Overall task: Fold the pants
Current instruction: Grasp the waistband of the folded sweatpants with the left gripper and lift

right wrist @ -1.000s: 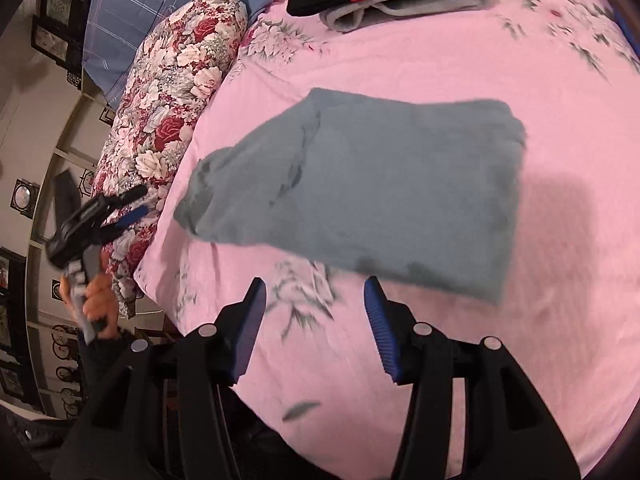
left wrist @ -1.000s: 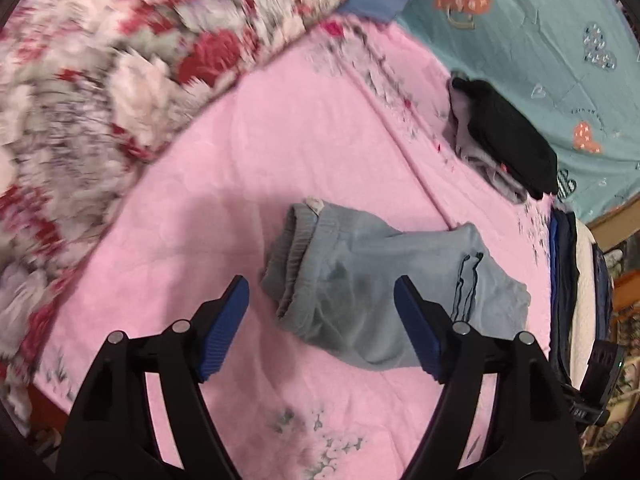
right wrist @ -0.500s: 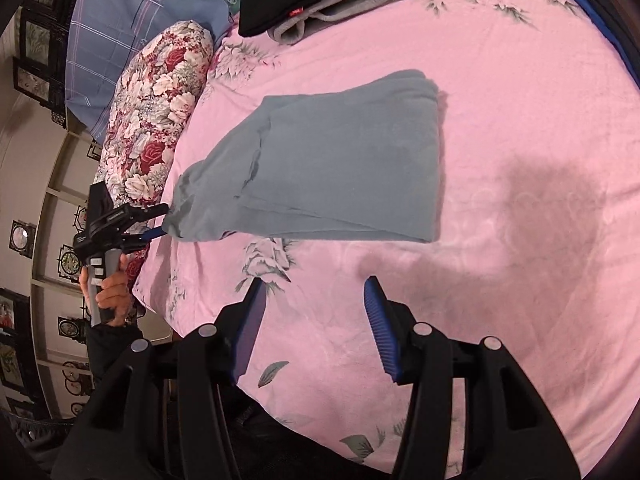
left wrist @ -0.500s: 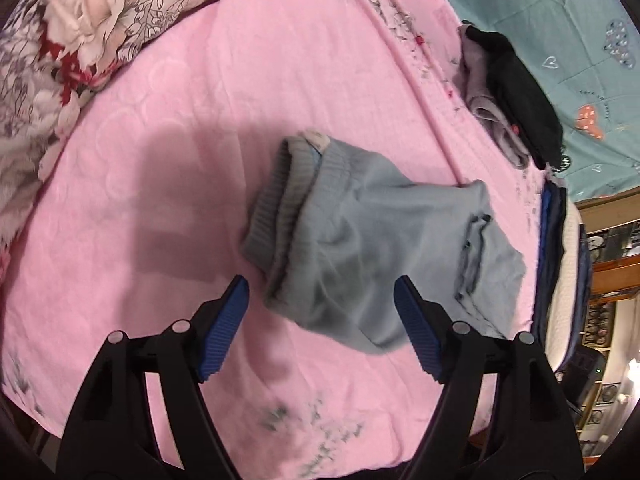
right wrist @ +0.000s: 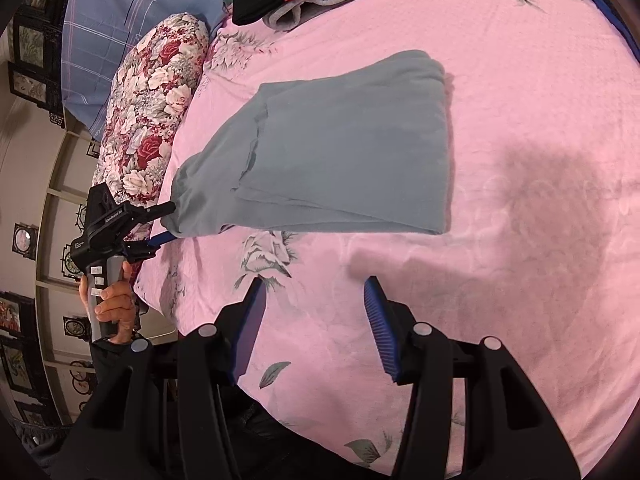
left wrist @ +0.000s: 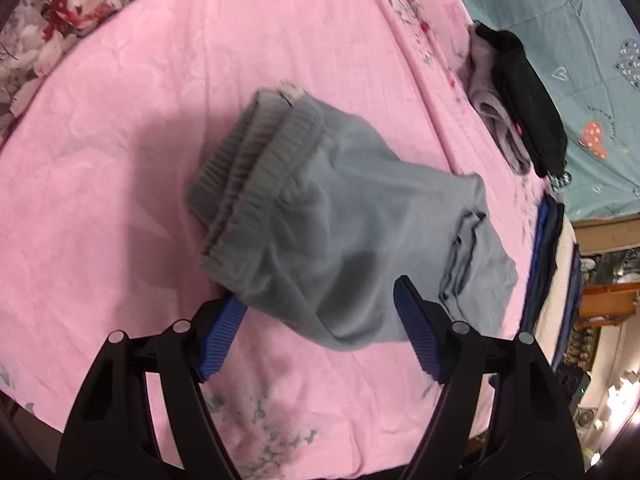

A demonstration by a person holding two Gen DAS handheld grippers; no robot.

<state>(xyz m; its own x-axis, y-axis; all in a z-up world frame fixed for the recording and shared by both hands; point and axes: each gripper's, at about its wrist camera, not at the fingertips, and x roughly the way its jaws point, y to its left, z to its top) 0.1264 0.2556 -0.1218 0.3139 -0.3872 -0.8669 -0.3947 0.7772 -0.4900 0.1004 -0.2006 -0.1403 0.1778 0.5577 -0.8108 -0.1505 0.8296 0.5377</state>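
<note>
The grey pants [left wrist: 340, 216] lay folded on the pink bedspread [left wrist: 120, 160], long axis running from the waistband away toward the far fold. The left claw [left wrist: 320, 320] was nearer: wide open, it straddled the waistband-end corner, one finger tucked beneath the cloth, though nothing was pinched. The right claw [right wrist: 316, 320] hovered open and empty, near the bundle's long side [right wrist: 344, 152]. Any lift would likely start from the left.
</note>
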